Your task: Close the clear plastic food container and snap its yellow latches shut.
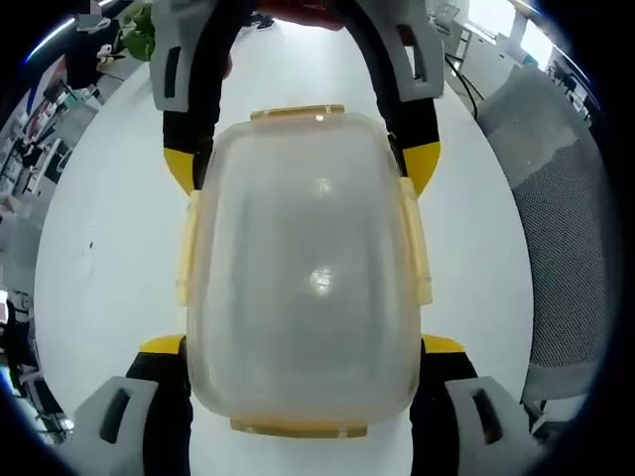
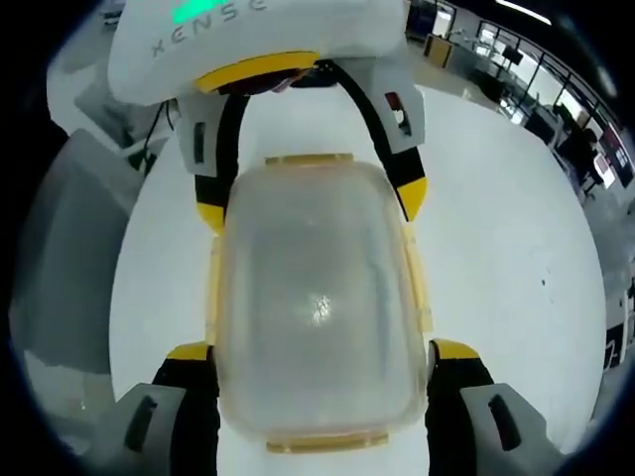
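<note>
— Container status, please: where do you have it?

— I see the clear plastic food container lying on the white table, lid on, between both of my tools. In the left gripper view the left gripper stands wide, one yellow-tipped jaw on each side of the container's near end, just beside its walls; I cannot tell whether they touch it. The right gripper comes in from the far side and straddles the other end the same way.

— And from the other side?

— In the right gripper view it is mirrored: the right gripper is spread around the near end, and the left gripper straddles the far end.

— Latches?

— I see yellow latches on the long sides and at both short ends. They seem to lie close against the lid, but I cannot tell if they are snapped. A grey mesh chair stands beside the table.
</note>
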Tool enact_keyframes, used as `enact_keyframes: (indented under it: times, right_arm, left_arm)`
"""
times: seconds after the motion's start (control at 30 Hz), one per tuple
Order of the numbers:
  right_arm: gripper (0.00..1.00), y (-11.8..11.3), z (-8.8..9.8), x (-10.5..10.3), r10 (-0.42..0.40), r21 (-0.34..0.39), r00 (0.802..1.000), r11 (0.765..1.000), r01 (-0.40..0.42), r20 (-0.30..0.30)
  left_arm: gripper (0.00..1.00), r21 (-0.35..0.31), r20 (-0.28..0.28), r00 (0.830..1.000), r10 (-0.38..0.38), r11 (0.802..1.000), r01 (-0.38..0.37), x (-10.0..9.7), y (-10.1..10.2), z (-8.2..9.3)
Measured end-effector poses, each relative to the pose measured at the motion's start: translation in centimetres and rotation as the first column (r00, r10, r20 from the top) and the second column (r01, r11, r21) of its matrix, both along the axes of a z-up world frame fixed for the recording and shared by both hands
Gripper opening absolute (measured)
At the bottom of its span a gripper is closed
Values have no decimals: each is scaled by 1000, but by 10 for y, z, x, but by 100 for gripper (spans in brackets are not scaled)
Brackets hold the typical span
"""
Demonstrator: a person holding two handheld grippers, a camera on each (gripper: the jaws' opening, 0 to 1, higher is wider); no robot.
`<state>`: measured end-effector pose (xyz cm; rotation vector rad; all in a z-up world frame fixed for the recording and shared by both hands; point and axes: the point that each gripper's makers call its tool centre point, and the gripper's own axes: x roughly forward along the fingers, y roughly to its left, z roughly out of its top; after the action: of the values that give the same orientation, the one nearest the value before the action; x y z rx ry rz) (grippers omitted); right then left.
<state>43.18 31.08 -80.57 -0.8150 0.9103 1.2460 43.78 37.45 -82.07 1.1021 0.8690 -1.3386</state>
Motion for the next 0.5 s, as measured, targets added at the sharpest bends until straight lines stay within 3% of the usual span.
enact_keyframes:
  times: [0.1,0.33,0.5]
  right_arm:
    - [100,5,6,-1,2,32,1000,999,-2,0]
    - [97,2,2,-7,-3,28,1000,1000,4,-17]
    - [96,1,6,5,-72,86,996,994,67,50]
  left_arm:
    - [99,6,-7,1000,4,1000,-4,-4,0,0]
    - [99,-21,11,1000,1,1000,-1,-3,-5,1]
    - [96,-69,39,998,52,996,-49,1,-3,6]
